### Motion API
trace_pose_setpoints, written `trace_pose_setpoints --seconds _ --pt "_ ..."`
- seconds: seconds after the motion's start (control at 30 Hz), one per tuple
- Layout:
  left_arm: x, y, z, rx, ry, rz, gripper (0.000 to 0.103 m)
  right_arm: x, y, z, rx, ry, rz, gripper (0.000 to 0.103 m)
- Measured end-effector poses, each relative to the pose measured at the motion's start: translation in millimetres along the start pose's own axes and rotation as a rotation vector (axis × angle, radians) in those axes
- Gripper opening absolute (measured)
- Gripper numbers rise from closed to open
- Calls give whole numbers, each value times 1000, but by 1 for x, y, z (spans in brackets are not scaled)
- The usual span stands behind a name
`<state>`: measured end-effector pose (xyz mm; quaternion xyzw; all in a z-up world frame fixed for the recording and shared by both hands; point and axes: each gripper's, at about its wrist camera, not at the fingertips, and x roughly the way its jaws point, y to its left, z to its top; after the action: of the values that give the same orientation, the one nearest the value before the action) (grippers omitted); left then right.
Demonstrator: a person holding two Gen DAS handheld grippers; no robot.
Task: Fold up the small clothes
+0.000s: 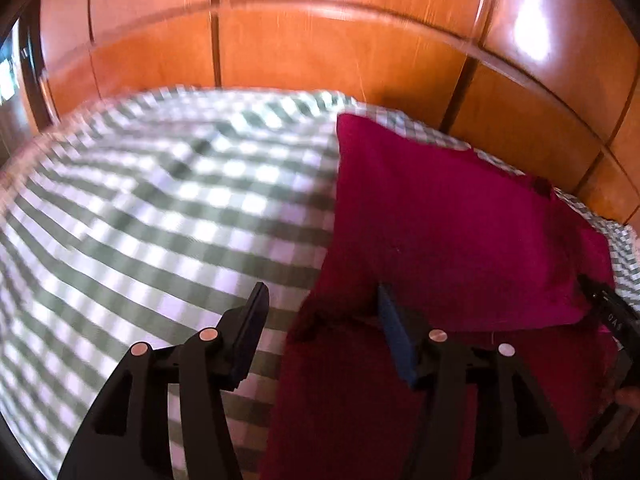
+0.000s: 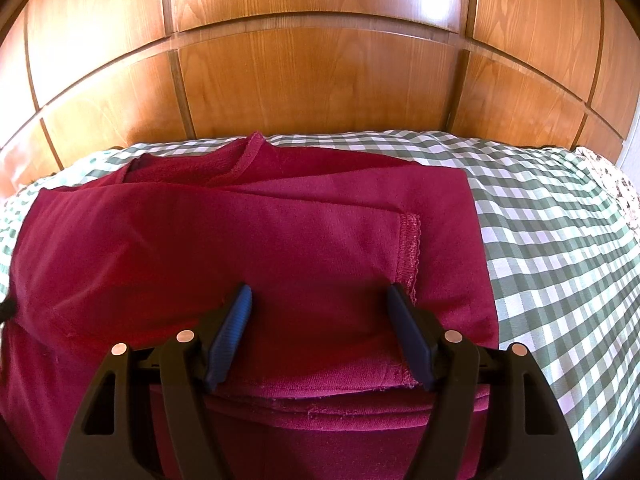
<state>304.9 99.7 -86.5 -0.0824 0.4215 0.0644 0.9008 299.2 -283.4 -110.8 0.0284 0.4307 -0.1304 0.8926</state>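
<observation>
Your folded garment (image 2: 248,248) lies on the bed (image 2: 552,232), with the wooden panelling (image 2: 312,80) behind it. Your left tool (image 1: 320,320) hangs over the garment's left edge, your right tool (image 2: 320,320) over its near part.

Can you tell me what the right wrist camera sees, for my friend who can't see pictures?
A dark red garment, partly folded, lies on a green-and-white checked bedcover. The right gripper hangs just above it, open, fingers apart. Behind stand shiny wooden panels.
</observation>
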Motion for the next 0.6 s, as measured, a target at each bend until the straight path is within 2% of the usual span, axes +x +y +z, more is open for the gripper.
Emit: trace_pose_setpoints --seconds 0.3,0.6 --pt "-36 -14 16 54 -108 13 59 0 0 0 3 -2 2 69" --pt "-26 -24 28 93 -103 2 61 0 0 0 11 -3 8 70"
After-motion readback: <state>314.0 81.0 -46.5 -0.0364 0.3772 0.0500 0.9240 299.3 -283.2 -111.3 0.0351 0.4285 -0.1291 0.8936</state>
